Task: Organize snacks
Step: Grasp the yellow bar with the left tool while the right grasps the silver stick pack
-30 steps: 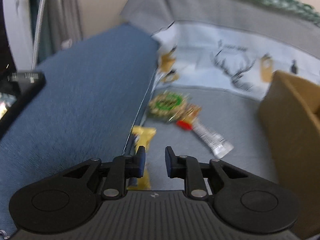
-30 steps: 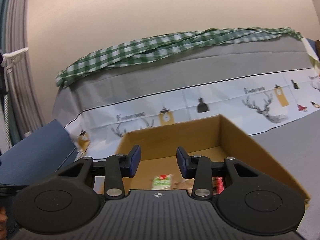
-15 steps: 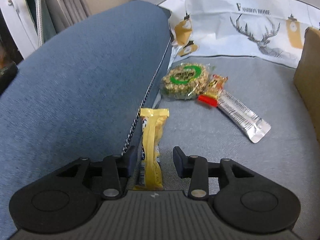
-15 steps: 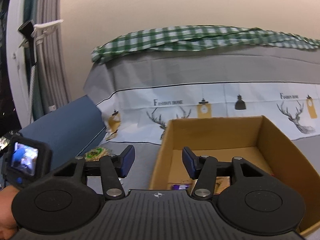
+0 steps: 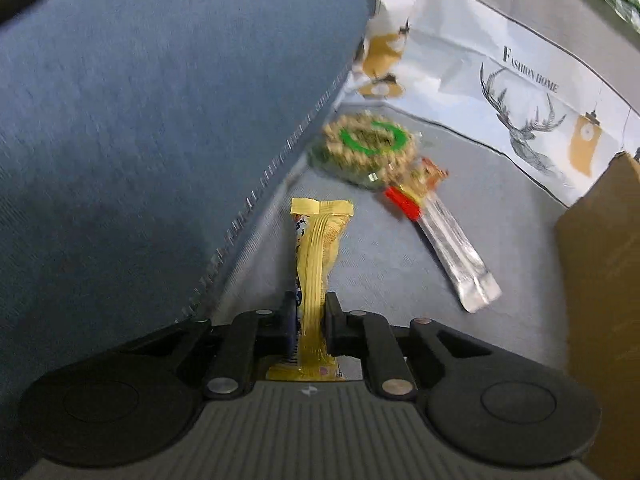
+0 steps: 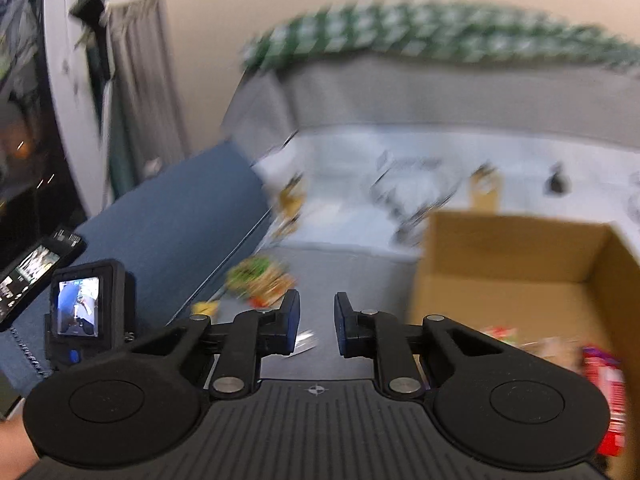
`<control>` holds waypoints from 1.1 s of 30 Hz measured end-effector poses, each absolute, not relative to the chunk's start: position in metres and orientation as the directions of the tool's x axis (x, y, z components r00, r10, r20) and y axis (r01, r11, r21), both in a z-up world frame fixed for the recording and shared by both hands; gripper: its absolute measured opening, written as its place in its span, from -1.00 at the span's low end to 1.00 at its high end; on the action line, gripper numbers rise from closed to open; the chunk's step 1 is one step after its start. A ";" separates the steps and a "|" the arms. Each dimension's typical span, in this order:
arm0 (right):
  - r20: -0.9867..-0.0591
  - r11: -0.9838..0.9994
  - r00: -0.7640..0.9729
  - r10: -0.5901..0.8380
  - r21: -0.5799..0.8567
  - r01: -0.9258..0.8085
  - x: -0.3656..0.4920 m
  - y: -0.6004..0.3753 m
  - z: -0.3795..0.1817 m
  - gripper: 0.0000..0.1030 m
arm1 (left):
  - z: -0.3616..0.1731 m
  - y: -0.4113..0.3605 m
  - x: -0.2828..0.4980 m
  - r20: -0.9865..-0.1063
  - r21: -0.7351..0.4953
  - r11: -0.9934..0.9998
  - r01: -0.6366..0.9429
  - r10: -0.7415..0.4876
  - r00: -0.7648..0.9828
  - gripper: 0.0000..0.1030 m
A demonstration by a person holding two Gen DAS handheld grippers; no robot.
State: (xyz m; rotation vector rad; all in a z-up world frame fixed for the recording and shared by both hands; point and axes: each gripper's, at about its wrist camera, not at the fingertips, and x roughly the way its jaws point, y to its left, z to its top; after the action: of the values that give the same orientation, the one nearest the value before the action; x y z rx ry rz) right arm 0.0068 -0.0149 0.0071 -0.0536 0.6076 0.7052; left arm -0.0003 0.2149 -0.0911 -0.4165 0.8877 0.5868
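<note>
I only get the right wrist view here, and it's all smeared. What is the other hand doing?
Observer: The left tongs are shut on a yellow snack bar, gripping it near its lower end.
Operator: Any snacks left lying about?
Observer: Yes, on the grey seat: a round green-labelled snack and a silver stick pack with a red end, the two touching.
Operator: Where are they next to the box I see?
Observer: The cardboard box stands to their right, apart from them.
</note>
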 end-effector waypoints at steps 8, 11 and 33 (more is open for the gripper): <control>-0.721 0.764 0.491 0.488 0.082 -0.640 0.071 0.093 -0.053 0.18 | -0.089 0.230 -0.004 -0.842 -0.198 0.717 -0.668 0.225 0.491 -0.70; -0.779 0.755 0.448 0.439 0.048 -0.654 0.086 0.119 -0.084 0.27 | -0.086 0.231 -0.004 -0.844 -0.211 0.701 -0.682 0.221 0.488 -0.70; -0.802 0.725 0.437 0.407 -0.007 -0.689 -0.003 0.098 -0.043 -0.49 | -0.073 0.238 -0.007 -0.830 -0.289 0.711 -0.641 0.147 0.538 -0.71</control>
State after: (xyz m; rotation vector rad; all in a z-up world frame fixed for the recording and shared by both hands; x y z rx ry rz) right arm -0.0025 0.0980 -0.0432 -0.3593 0.8808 0.6999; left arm -0.0065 0.2377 -0.0731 -0.6281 0.8866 0.5070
